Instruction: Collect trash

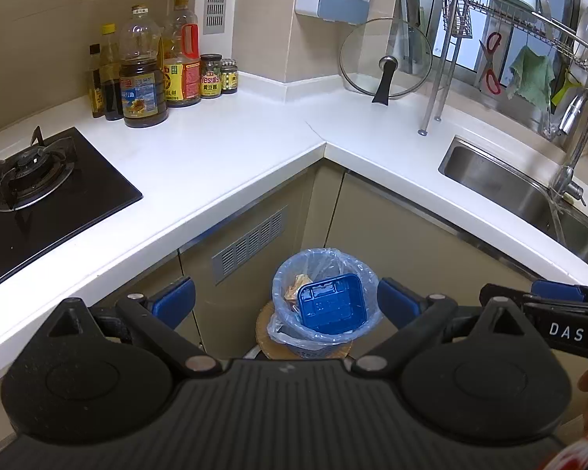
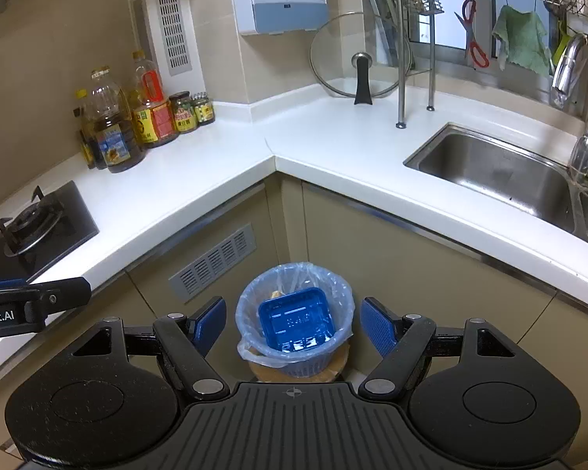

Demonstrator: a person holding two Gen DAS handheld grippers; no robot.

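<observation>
Both claws stand wide and hold nothing: the left claw [image 1: 286, 303] and right claw [image 2: 292, 321] hang above the bin [image 2: 294, 313], where a blue tray [image 2: 296, 321] already lies among scraps. The white surface [image 2: 333, 149] looks bare of trash, so any further search should clear its overhanging edge; open room lies upward.

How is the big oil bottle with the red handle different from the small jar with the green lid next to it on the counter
The red-handled oil bottle is much taller and wider than the green-lidded jar. The bottle is clear plastic with a moulded red handle and a yellow cap; the jar is squat, with no handle and dark contents. Both stand upright on the white counter against the wall and carry yellow labels.
</observation>
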